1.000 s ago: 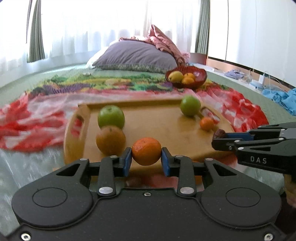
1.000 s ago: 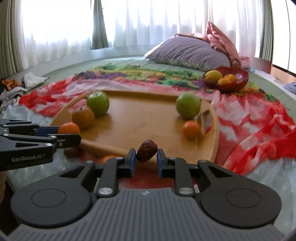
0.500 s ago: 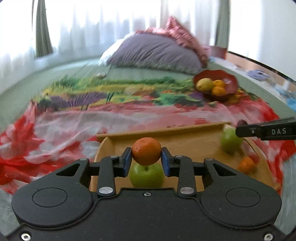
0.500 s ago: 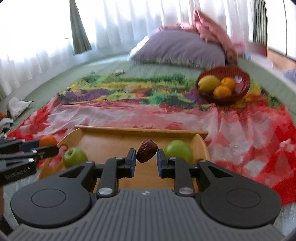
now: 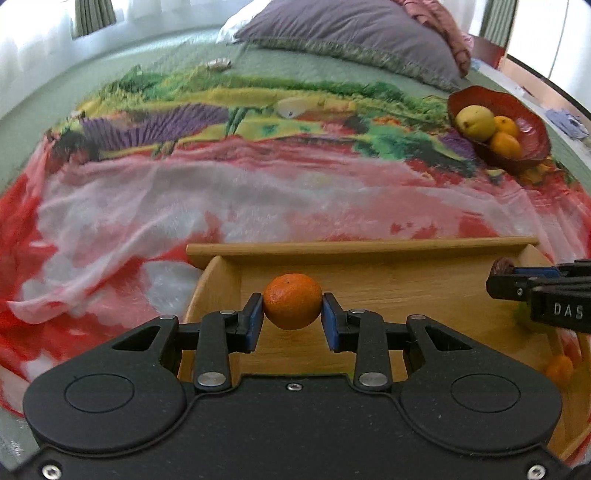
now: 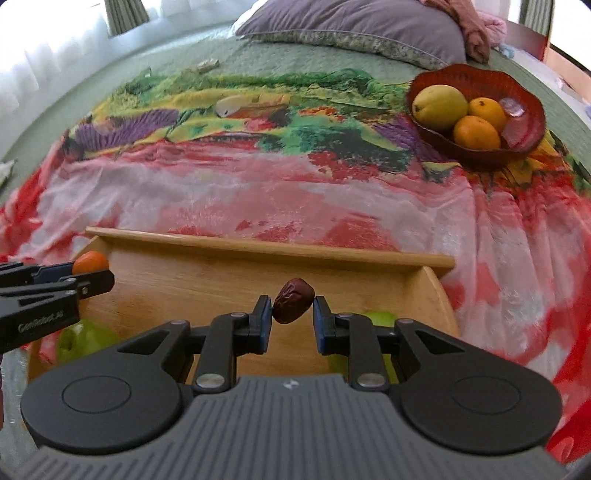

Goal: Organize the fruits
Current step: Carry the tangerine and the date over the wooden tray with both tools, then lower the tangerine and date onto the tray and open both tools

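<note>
The left tool (image 5: 292,316) is clamped on an orange (image 5: 291,301), the right tool (image 6: 292,320) on a date (image 6: 293,301), both above the tray (image 6: 229,280). The red bowl (image 6: 476,79) lies ahead and rightward, nearer the right tool.

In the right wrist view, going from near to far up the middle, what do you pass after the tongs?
Wrinkled dark brown date held in the right tongs → far rim of the wooden tray → red and pink floral cloth → green quilted bedspread → purple pillow.
</note>
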`<action>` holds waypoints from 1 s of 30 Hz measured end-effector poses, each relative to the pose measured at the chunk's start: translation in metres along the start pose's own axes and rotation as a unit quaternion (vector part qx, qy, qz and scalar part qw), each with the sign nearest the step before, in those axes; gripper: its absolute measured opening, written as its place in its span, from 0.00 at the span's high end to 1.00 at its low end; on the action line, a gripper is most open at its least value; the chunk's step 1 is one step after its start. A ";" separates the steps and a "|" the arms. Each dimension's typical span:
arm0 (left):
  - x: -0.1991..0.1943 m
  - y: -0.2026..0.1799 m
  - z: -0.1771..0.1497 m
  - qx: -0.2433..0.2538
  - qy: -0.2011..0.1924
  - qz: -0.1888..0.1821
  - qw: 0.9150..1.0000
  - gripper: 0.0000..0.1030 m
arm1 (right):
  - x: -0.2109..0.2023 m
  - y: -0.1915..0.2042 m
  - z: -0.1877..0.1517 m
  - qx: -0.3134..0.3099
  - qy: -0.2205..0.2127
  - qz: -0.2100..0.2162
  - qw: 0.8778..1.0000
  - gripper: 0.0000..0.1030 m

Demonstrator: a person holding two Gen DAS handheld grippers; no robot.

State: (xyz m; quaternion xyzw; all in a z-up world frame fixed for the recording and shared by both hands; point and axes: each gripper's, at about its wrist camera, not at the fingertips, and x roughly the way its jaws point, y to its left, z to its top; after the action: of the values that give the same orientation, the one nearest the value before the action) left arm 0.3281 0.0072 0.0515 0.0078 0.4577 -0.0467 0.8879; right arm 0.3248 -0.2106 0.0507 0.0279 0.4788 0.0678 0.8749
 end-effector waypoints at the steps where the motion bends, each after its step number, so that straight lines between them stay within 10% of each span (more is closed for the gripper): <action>1: 0.004 0.001 0.001 -0.003 0.003 -0.002 1.000 0.69 | 0.003 0.002 0.002 -0.004 0.003 -0.001 1.000 0.74; 25: 0.021 0.001 -0.002 0.011 0.001 0.011 1.000 0.69 | 0.020 0.011 0.000 -0.010 -0.003 -0.002 1.000 0.73; 30: 0.019 0.001 -0.003 0.010 0.002 0.014 1.000 0.67 | 0.017 0.012 -0.003 -0.010 -0.009 0.003 1.000 0.59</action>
State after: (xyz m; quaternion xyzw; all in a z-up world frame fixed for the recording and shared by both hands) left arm 0.3363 0.0070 0.0342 0.0235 0.4585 -0.0388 0.8875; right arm 0.3302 -0.1963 0.0366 0.0209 0.4703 0.0747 0.8791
